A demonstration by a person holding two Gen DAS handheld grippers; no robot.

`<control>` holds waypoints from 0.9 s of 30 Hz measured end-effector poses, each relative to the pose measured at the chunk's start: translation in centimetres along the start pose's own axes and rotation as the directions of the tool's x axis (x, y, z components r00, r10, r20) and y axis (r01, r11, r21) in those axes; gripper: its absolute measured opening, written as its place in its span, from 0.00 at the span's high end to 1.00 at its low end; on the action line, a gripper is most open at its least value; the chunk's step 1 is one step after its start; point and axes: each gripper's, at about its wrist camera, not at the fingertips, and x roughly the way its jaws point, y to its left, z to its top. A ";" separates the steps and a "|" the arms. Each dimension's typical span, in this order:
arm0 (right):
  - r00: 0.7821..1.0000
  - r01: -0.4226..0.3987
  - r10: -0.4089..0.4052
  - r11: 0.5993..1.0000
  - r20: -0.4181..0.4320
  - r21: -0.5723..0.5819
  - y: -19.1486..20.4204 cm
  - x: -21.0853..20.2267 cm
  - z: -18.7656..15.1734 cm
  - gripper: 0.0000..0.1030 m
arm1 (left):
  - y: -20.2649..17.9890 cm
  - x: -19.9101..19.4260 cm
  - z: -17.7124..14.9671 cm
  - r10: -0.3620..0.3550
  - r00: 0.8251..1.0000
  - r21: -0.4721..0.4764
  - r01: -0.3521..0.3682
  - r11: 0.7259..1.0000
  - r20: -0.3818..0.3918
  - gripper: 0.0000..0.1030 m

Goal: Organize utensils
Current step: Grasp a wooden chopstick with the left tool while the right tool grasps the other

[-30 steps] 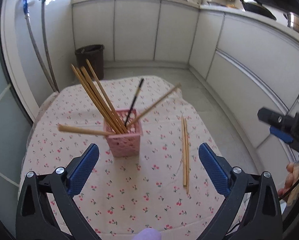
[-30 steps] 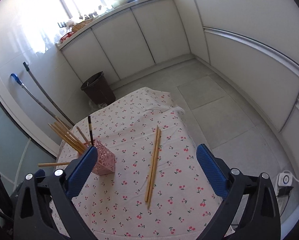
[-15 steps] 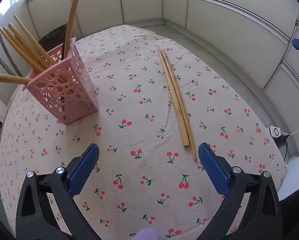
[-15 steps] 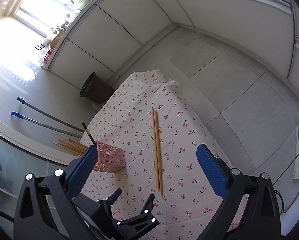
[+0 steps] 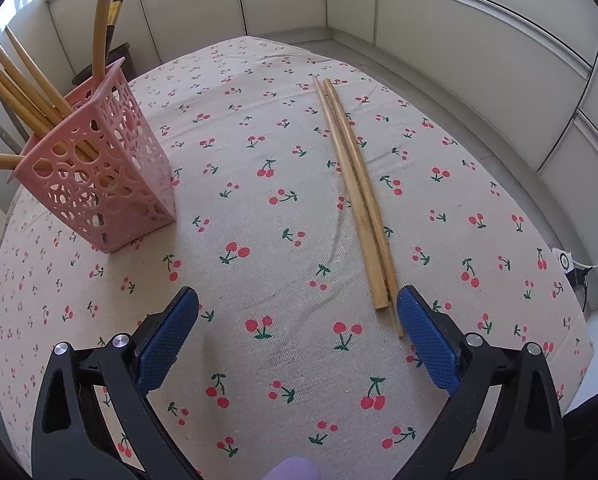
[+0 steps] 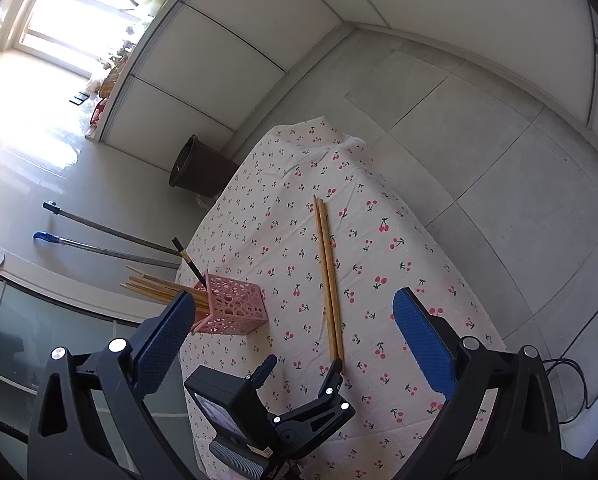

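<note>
Left gripper gapes wide and empty, low beside the near ends of the loose chopsticks; right gripper, equally wide and empty, hovers high. Next: shift right, straddle, pinch, carry to the pink holder.

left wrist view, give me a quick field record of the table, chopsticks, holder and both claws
surface: table under a cherry-print cloth
loose chopsticks: two wooden chopsticks lying side by side on the cloth
holder: pink perforated holder, upright, with several chopsticks leaning in it
left claw: left claw open, low over the cloth, right pad beside the chopsticks' near ends
right claw: right claw open, higher up, empty
</note>
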 end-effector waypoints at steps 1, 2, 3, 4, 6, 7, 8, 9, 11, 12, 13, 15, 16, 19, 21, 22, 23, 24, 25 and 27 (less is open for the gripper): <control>1.000 -0.002 0.003 1.000 -0.003 0.005 -0.1 0.0 0.0 0.07 | 0.2 0.0 0.0 0.000 1.000 -0.007 0.000 1.000 0.001 0.08; 1.000 -0.004 0.004 1.000 -0.004 0.010 -0.2 0.0 0.0 0.07 | 0.4 0.0 0.0 0.000 1.000 -0.015 0.000 1.000 0.001 0.09; 1.000 -0.006 0.006 1.000 -0.004 0.015 -0.2 0.1 0.1 0.07 | 0.6 0.0 -0.1 0.003 1.000 -0.019 -0.003 1.000 -0.004 0.10; 1.000 -0.008 0.009 1.000 -0.004 0.019 -0.3 0.0 0.1 0.07 | 0.7 0.3 -0.1 0.012 1.000 -0.020 -0.012 1.000 -0.014 0.11; 1.000 -0.014 0.014 0.999 -0.007 0.031 -0.5 0.1 0.1 0.07 | 1.1 0.5 -0.4 0.024 1.000 -0.027 -0.024 0.999 -0.019 0.10; 1.000 -0.017 0.017 0.999 -0.010 0.036 -0.5 0.1 0.1 0.07 | 1.2 0.5 -0.4 0.021 1.000 -0.036 -0.022 0.999 -0.020 0.10; 1.000 -0.020 0.021 0.999 -0.015 0.040 -0.6 0.2 0.1 0.07 | 1.3 0.5 -0.4 0.018 1.000 -0.040 -0.019 0.999 -0.023 0.11; 1.000 -0.022 0.023 0.999 -0.018 0.044 -0.7 0.2 0.1 0.07 | 1.2 0.5 -0.4 0.016 1.000 -0.036 -0.017 0.999 -0.023 0.12; 0.999 -0.022 0.024 0.998 -0.025 0.052 -0.8 0.4 0.1 0.07 | 0.7 0.6 -0.2 0.017 1.000 -0.016 -0.017 1.000 -0.013 0.15; 0.999 -0.023 0.024 0.998 -0.028 0.055 -0.8 0.5 0.0 0.07 | 0.5 0.7 -0.2 0.010 1.000 -0.011 -0.010 1.000 -0.011 0.20; 0.999 -0.024 0.026 0.998 -0.031 0.061 -0.9 0.5 0.0 0.07 | 0.3 0.7 0.0 -0.013 1.000 -0.009 0.013 1.000 -0.010 0.23; 0.999 -0.027 0.030 0.997 -0.034 0.074 -1.2 0.6 0.1 0.07 | 0.0 0.8 0.3 -0.039 0.999 -0.005 0.039 0.999 -0.004 0.32; 0.999 -0.026 0.029 0.997 -0.034 0.078 -1.3 0.7 0.1 0.07 | -0.1 0.9 0.5 -0.038 0.999 -0.007 0.038 0.999 0.003 0.34; 0.999 -0.014 0.017 0.996 -0.036 0.086 -1.7 0.9 0.2 0.07 | -0.7 0.9 1.0 -0.065 0.998 0.011 0.065 0.998 0.014 0.67; 0.999 0.005 -0.002 0.996 -0.038 0.089 -2.0 1.1 0.4 0.07 | -1.6 0.8 0.9 -0.067 0.998 0.055 0.065 0.996 0.019 0.86; 0.999 0.016 -0.012 0.995 -0.041 0.094 -2.3 1.3 0.5 0.07 | -2.1 0.7 0.8 -0.063 0.998 0.075 0.062 0.995 0.021 0.90; 0.999 0.024 -0.020 0.994 -0.043 0.103 -2.6 1.5 0.5 0.07 | -2.5 0.6 0.6 -0.057 0.998 0.087 0.055 0.995 0.019 0.93; 0.999 0.029 -0.023 0.993 -0.048 0.112 -2.8 1.8 0.6 0.07 | -2.5 0.5 0.5 -0.054 0.998 0.091 0.053 0.994 0.017 0.93; 0.998 0.034 -0.027 0.992 -0.055 0.118 -3.0 2.1 0.6 0.07 | -2.3 0.2 0.4 -0.060 0.998 0.082 0.059 0.995 0.012 0.94; 0.996 0.063 -0.055 0.990 -0.066 0.127 -3.5 3.1 0.8 0.07 | -1.5 -0.7 0.2 -0.066 0.998 0.054 0.065 0.996 0.020 0.94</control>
